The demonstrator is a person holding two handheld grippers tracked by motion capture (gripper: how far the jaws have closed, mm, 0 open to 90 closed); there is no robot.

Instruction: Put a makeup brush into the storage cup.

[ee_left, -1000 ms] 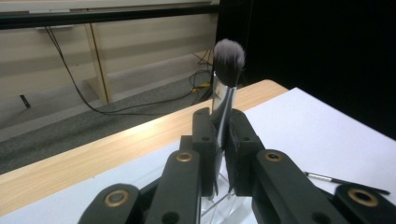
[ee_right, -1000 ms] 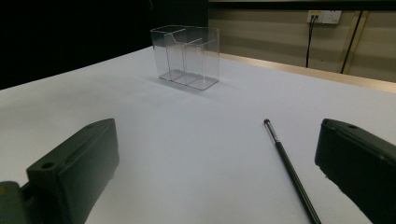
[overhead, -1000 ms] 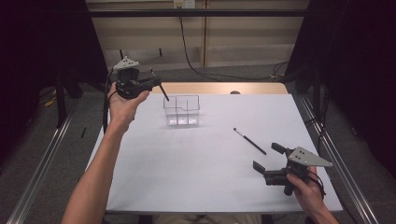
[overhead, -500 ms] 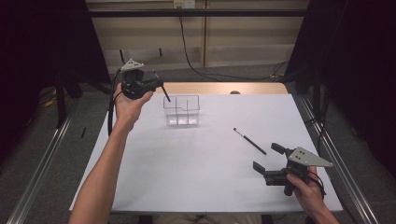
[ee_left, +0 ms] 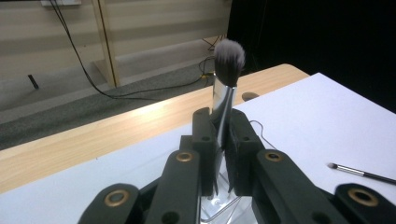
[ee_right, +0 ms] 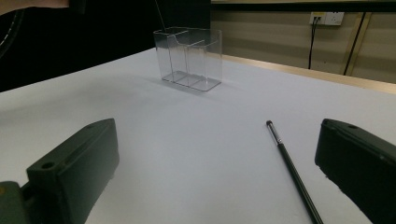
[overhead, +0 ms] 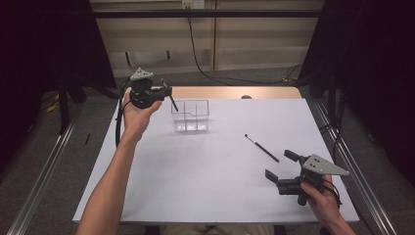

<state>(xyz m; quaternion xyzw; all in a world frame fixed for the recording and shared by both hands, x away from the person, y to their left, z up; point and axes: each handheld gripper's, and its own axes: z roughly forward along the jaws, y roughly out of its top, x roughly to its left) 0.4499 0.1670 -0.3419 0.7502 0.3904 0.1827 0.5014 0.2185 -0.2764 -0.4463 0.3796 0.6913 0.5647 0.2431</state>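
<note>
- Hanging just above the clear organizer, at its 10 o'clock corner, the makeup brush tilts handle-down toward it.
- Left gripper clamps the brush's ferrule.
- Right gripper, jaws wide, waits near the thin brush.

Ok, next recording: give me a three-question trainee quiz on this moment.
1. What does the left gripper hold?
2. True or false: the slim brush lies inside the clear organizer.
3. The right gripper is: A) open, B) shut on a brush.

Key:
1. A makeup brush, bristles up, clamped by its handle.
2. False; it lies on the white table, apart from the organizer.
3. A
</note>
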